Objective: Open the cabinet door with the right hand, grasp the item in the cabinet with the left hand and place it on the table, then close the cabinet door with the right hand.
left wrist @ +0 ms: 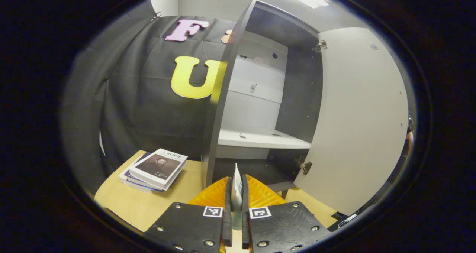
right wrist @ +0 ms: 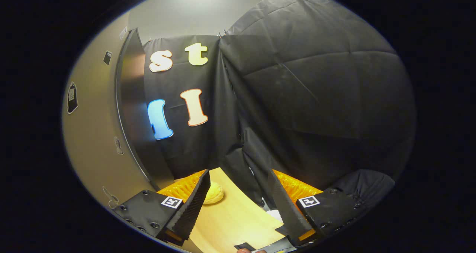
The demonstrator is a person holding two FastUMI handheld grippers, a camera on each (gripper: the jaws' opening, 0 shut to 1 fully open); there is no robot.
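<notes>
Clamping a thin white packet-like item [left wrist: 236,188] edge-on between its two fingers, the left tool [left wrist: 236,208] hung in front of the open cabinet [left wrist: 260,97], low by its bottom compartment and above the desk [left wrist: 163,201]. Only the lower part of the item sat between the fingers, its top standing free, so it could have pivoted or slid out had the hand swung quickly toward the desk. The stack of books [left wrist: 154,169] lay near on the left of the desk; setting down too close might have landed the item on them. The cabinet door [left wrist: 357,119] stood wide open. The right tool [right wrist: 236,193], jaws apart and holding nothing, hovered beside the door [right wrist: 93,134], over the desk [right wrist: 230,219]. Pushing the door shut before the left arm was clear could have struck it.
</notes>
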